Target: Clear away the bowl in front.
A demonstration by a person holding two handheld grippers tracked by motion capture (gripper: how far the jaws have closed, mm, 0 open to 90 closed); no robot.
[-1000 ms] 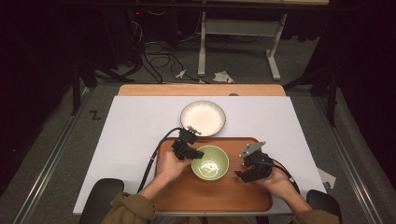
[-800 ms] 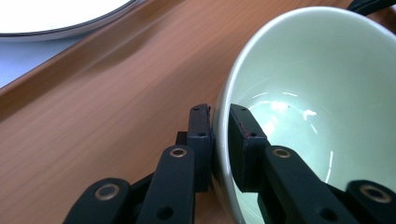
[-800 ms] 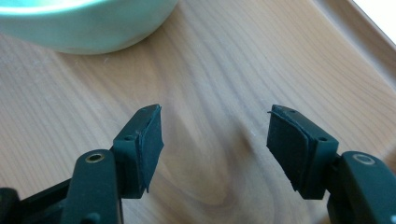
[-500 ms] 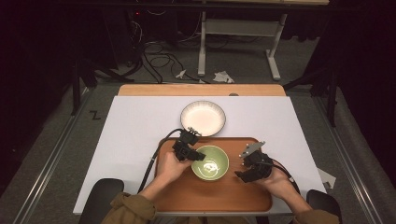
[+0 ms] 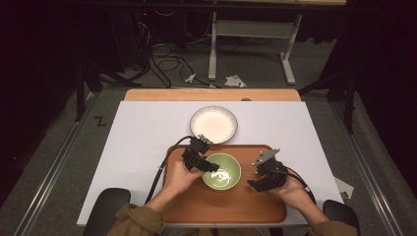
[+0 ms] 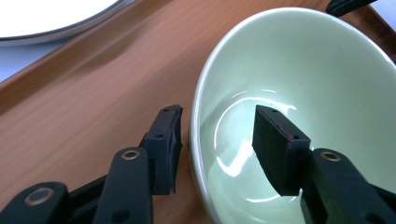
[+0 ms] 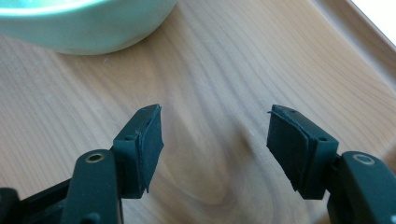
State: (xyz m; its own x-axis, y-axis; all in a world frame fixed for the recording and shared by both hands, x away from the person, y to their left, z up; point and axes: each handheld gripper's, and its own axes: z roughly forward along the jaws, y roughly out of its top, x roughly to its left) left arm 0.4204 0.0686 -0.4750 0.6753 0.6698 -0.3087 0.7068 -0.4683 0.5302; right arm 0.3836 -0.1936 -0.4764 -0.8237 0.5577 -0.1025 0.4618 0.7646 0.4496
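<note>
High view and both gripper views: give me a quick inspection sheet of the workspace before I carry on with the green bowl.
Surface: white table top carrying a wooden tray.
Job's things: green bowl upright on the tray.
Clutter: white plate beyond the tray.
Grippers: left gripper open, jaws just been opening, straddling the bowl's rim without pressing; right gripper open over bare tray.
Cables: black cable trails from the left gripper.
Surroundings: floor cables, paper scraps, grey table legs.
</note>
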